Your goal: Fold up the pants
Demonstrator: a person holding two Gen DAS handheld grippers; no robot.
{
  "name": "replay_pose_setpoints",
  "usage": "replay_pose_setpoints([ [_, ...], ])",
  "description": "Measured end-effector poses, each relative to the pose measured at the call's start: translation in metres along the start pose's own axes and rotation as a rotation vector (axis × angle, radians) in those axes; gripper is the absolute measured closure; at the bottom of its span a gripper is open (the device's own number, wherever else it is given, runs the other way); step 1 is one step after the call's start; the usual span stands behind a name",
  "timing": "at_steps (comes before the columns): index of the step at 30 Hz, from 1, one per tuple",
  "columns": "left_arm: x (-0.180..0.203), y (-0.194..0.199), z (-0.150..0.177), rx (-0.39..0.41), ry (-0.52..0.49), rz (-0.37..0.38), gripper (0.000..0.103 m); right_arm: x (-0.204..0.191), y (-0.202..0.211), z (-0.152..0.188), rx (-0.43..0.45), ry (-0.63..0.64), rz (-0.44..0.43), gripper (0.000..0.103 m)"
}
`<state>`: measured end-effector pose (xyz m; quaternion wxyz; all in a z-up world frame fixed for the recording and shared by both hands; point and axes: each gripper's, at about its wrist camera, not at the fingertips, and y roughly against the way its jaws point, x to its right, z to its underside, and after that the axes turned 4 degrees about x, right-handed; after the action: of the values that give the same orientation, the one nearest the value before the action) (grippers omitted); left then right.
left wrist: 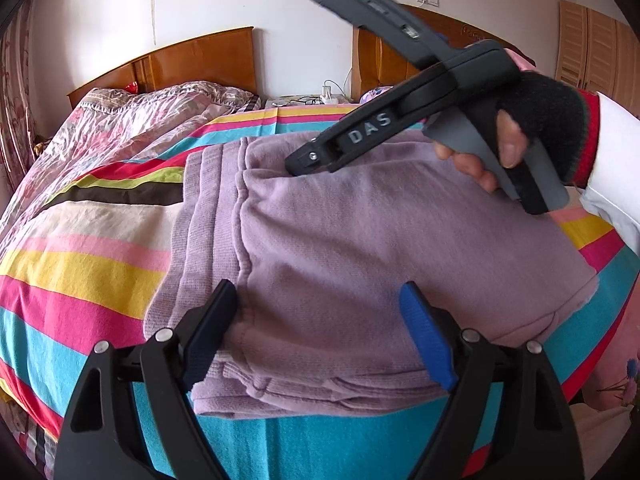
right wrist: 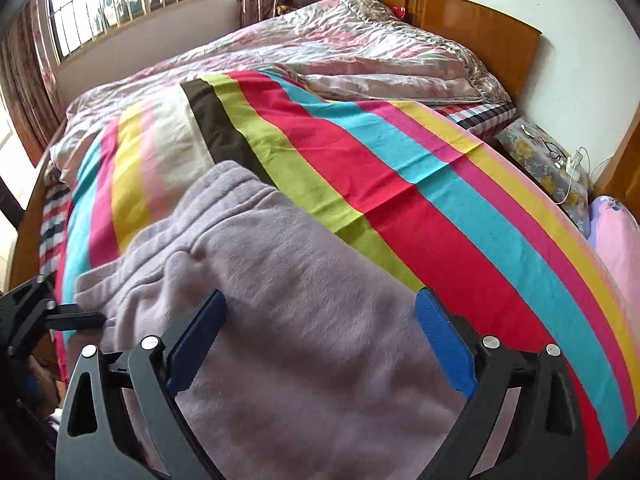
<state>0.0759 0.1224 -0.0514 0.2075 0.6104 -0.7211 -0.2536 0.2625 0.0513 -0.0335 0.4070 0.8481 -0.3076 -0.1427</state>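
Folded lilac pants (left wrist: 360, 232) lie on my striped bedsheet (left wrist: 80, 264), with the ribbed waistband (left wrist: 208, 216) at the left in the left wrist view and the stacked folded edges toward the near side. My left gripper (left wrist: 320, 332) hangs over the near edge of the bundle, its blue pads (left wrist: 428, 340) spread wide on either side of the cloth and pressing nothing: released. My right gripper (right wrist: 320, 344) is likewise released, its pads apart above the pants' top layer (right wrist: 304, 304); seen from the left wrist, it points down at the far part of the bundle, held in my right hand (left wrist: 516, 140) in a black fingerless glove. A pink quilt (right wrist: 340, 48) lies bunched far off by the wooden headboard (right wrist: 472, 28).
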Motion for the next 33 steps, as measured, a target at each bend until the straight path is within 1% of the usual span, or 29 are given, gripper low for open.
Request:
replay_pose_setpoints([
  [1, 0.000, 0.000, 0.000, -0.001, -0.002, 0.003, 0.020, 0.008, 0.001, -0.007, 0.034, -0.058, 0.015, 0.006],
  [2, 0.000, 0.000, 0.000, -0.001, -0.003, 0.005, 0.020, 0.015, 0.003, -0.015, 0.065, -0.107, 0.051, 0.006],
  [3, -0.001, 0.000, 0.000, -0.001, -0.003, 0.006, 0.020, 0.017, 0.006, -0.021, 0.090, -0.145, 0.063, 0.006],
  [4, -0.001, 0.000, 0.000, 0.001, -0.002, 0.007, 0.020, 0.014, 0.009, -0.026, 0.111, -0.165, 0.014, 0.006],
  [5, 0.000, 0.000, 0.000, 0.003, -0.001, 0.007, 0.019, 0.007, 0.009, -0.030, 0.117, -0.159, -0.060, 0.006],
  [6, 0.000, 0.000, 0.001, 0.005, -0.001, 0.008, 0.019, -0.006, 0.008, -0.032, 0.109, -0.126, -0.115, 0.006],
  [7, 0.001, 0.001, 0.002, 0.006, -0.002, 0.007, 0.018, -0.022, 0.001, -0.036, 0.086, -0.072, -0.124, 0.006],
  [8, 0.002, 0.002, 0.002, 0.006, -0.003, 0.006, 0.018, -0.035, -0.007, -0.037, 0.053, -0.013, -0.098, 0.006],
  [9, 0.002, 0.002, 0.002, 0.005, -0.004, 0.007, 0.018, -0.046, -0.019, -0.040, 0.015, 0.032, -0.047, 0.006],
  [10, 0.002, 0.002, 0.002, 0.003, -0.007, 0.008, 0.018, -0.049, -0.029, -0.040, -0.017, 0.051, 0.006, 0.006],
  [11, 0.002, 0.002, 0.001, 0.000, -0.008, 0.010, 0.018, -0.046, -0.034, -0.041, -0.029, 0.038, 0.032, 0.006],
  [12, 0.001, 0.003, 0.001, -0.001, -0.009, 0.014, 0.018, -0.040, -0.031, -0.044, -0.006, -0.010, 0.038, 0.006],
  [14, 0.000, 0.003, 0.002, 0.003, -0.010, 0.021, 0.018, -0.024, -0.006, -0.044, 0.091, -0.113, 0.118, 0.006],
  [16, 0.000, 0.004, 0.004, 0.014, -0.013, 0.021, 0.018, -0.009, 0.034, -0.036, 0.197, -0.211, 0.095, 0.006],
  [18, 0.000, 0.004, 0.004, 0.017, -0.005, 0.016, 0.018, -0.002, 0.076, -0.015, 0.274, -0.262, 0.099, 0.005],
  [20, 0.001, 0.003, 0.004, 0.019, 0.002, 0.011, 0.016, -0.003, 0.118, 0.016, 0.329, -0.268, 0.136, 0.005],
  [22, 0.004, 0.001, 0.004, 0.025, -0.002, 0.001, 0.012, -0.009, 0.155, 0.057, 0.359, -0.282, 0.174, 0.004],
  [24, 0.011, 0.001, 0.005, 0.036, -0.020, -0.020, 0.004, -0.019, 0.184, 0.104, 0.388, -0.307, 0.187, 0.004],
  [25, 0.014, 0.000, 0.005, 0.043, -0.027, -0.033, 0.003, -0.027, 0.199, 0.131, 0.417, -0.318, 0.197, 0.004],
  [27, 0.017, 0.001, 0.005, 0.056, -0.034, -0.064, 0.002, -0.045, 0.222, 0.177, 0.452, -0.313, 0.222, 0.004],
  [28, 0.018, 0.001, 0.005, 0.061, -0.031, -0.079, 0.002, -0.055, 0.232, 0.200, 0.472, -0.308, 0.254, 0.004],
  [29, 0.018, 0.004, 0.003, 0.072, -0.021, -0.109, 0.002, -0.064, 0.241, 0.221, 0.500, -0.316, 0.289, 0.004],
  [31, 0.022, 0.018, 0.001, 0.116, 0.012, -0.190, 0.002, -0.077, 0.253, 0.255, 0.521, -0.348, 0.329, 0.004],
  [33, 0.028, 0.038, -0.002, 0.186, 0.030, -0.235, 0.001, -0.090, 0.260, 0.279, 0.536, -0.366, 0.384, 0.004],
])
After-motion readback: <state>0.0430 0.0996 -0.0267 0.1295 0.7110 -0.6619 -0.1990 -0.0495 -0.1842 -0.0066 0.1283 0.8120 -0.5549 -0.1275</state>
